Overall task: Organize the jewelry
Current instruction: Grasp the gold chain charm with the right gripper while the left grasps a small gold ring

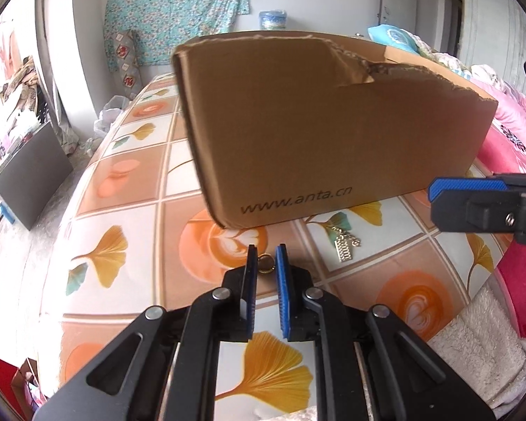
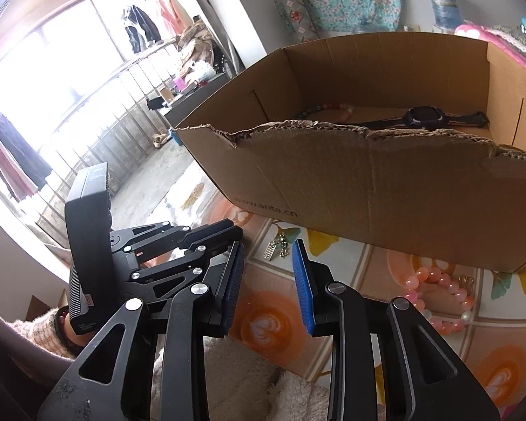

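Left fingers (image 1: 250,263) pinching gold ring (image 1: 265,264), cardboard box (image 1: 333,133) ahead

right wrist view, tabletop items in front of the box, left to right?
left gripper → gold chain with charm → right gripper blue pad just right of it → pink bead bracelet. All sit on the patterned tablecloth before the cardboard box.
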Demonstrator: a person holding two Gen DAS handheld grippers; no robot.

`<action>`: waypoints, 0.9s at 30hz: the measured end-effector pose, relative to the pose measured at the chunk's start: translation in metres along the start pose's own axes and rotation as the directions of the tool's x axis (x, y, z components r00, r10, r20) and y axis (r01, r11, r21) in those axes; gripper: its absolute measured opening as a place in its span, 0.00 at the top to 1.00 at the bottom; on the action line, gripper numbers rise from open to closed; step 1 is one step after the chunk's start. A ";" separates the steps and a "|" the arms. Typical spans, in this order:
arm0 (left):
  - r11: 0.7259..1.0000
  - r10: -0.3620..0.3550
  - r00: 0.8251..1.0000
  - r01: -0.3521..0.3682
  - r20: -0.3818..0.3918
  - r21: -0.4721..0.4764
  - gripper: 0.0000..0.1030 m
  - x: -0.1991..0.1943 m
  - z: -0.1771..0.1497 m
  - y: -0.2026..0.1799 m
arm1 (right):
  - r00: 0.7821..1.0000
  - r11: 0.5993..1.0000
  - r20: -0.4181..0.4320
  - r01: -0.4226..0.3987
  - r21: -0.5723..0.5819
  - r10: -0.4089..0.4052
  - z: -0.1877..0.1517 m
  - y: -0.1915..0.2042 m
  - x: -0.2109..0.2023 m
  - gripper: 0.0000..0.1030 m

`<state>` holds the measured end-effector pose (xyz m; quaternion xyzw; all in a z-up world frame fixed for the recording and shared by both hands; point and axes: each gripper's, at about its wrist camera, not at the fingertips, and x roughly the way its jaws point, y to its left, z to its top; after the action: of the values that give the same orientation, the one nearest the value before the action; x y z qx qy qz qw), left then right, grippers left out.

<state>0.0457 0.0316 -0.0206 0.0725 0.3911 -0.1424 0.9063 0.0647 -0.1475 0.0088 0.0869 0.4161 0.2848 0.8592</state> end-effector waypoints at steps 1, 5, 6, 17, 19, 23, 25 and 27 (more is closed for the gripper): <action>1.000 -0.001 1.000 0.001 -0.001 -0.008 0.90 -0.001 -0.001 0.001 | 1.000 1.000 -0.003 0.004 -0.006 -0.005 0.000 0.002 0.003 0.73; 1.000 0.000 1.000 0.000 -0.002 -0.015 0.90 -0.001 -0.001 0.002 | 0.999 0.998 -0.023 0.045 -0.039 -0.046 0.001 0.012 0.021 0.73; 1.000 0.000 1.000 0.000 -0.001 -0.016 0.90 -0.001 -0.001 0.003 | 0.998 0.997 -0.031 0.058 -0.049 -0.059 0.003 0.015 0.025 0.73; 1.000 -0.008 1.000 0.008 0.001 -0.028 0.90 -0.002 -0.003 0.006 | 0.976 0.965 -0.064 0.195 -0.175 -0.209 0.009 0.032 0.064 0.73; 1.000 -0.004 1.000 0.005 0.003 -0.031 0.90 -0.002 -0.004 0.006 | 0.972 0.961 -0.068 0.207 -0.183 -0.223 0.007 0.033 0.067 0.75; 0.999 0.002 1.000 -0.002 0.002 -0.032 0.90 -0.001 -0.003 0.005 | 0.963 0.948 -0.063 0.243 -0.207 -0.260 0.008 0.033 0.069 0.87; 1.000 0.004 1.000 -0.004 0.002 -0.029 0.90 -0.001 -0.003 0.005 | 0.963 0.950 -0.066 0.245 -0.195 -0.262 0.009 0.029 0.068 0.95; 1.000 0.005 1.000 -0.005 0.002 -0.029 0.90 -0.001 -0.003 0.004 | 0.966 0.956 -0.071 0.234 -0.176 -0.250 0.011 0.024 0.066 0.95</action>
<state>0.0447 0.0366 -0.0217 0.0603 0.3919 -0.1347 0.9081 0.0955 -0.0899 -0.0196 -0.0500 0.4378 0.2149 0.8716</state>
